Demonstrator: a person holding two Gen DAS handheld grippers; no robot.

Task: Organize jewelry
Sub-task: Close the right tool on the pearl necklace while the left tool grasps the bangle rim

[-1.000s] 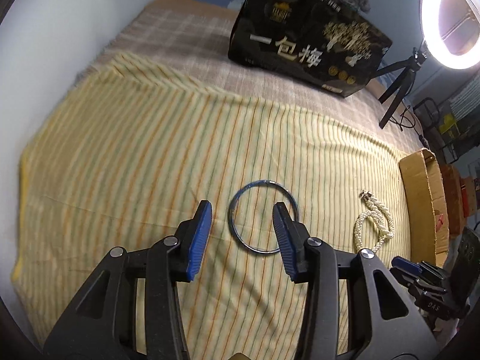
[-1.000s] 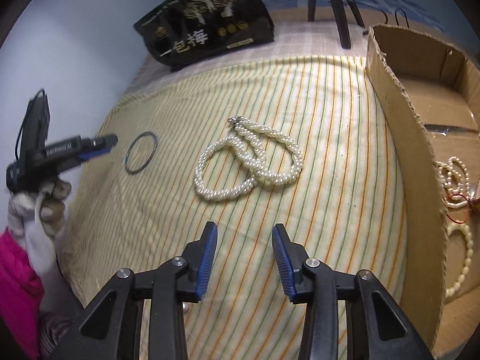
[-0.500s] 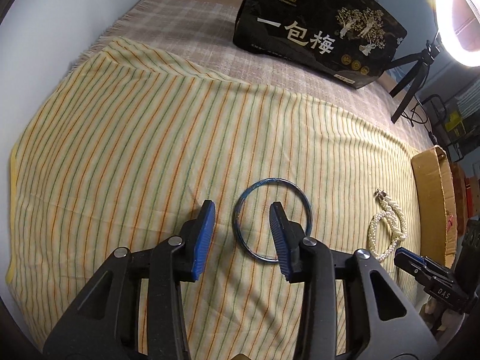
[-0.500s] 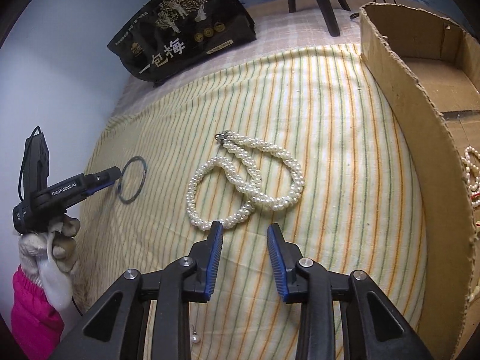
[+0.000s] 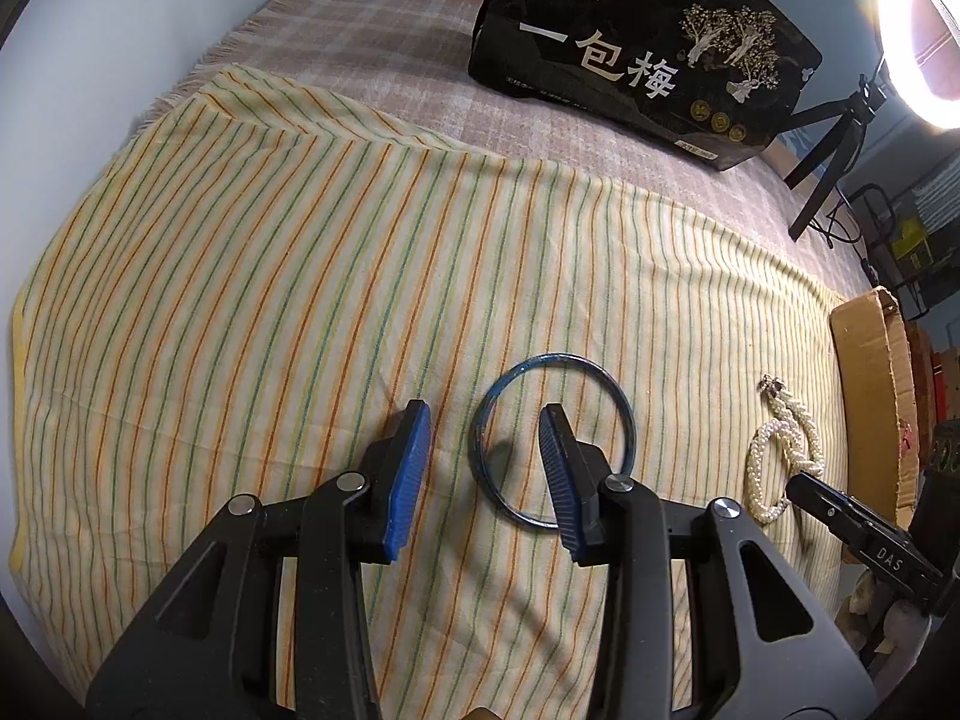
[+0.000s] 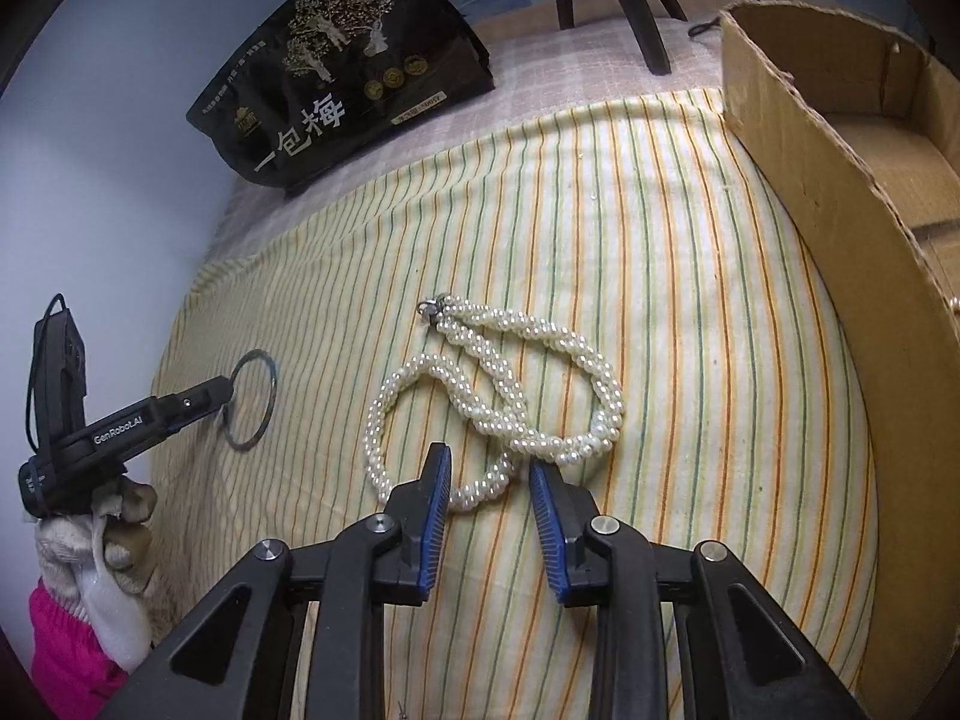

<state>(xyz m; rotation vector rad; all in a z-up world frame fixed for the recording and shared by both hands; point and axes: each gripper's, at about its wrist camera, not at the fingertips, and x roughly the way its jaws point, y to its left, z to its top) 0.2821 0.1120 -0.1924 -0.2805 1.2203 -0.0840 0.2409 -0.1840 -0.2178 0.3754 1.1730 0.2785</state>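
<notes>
Right wrist view: my right gripper, jaws closing, is now straddling the pearl necklace (unpinched), while my left gripper, fingers apart, is bracketing the bangle rim, readying both lifts.

Pale wall; lit ring light on tripod.

On the bed's cloth, the bangle lies left of the pearl necklace. The box stands right of the necklace. The bag sits behind them, the tripod to its right.
</notes>
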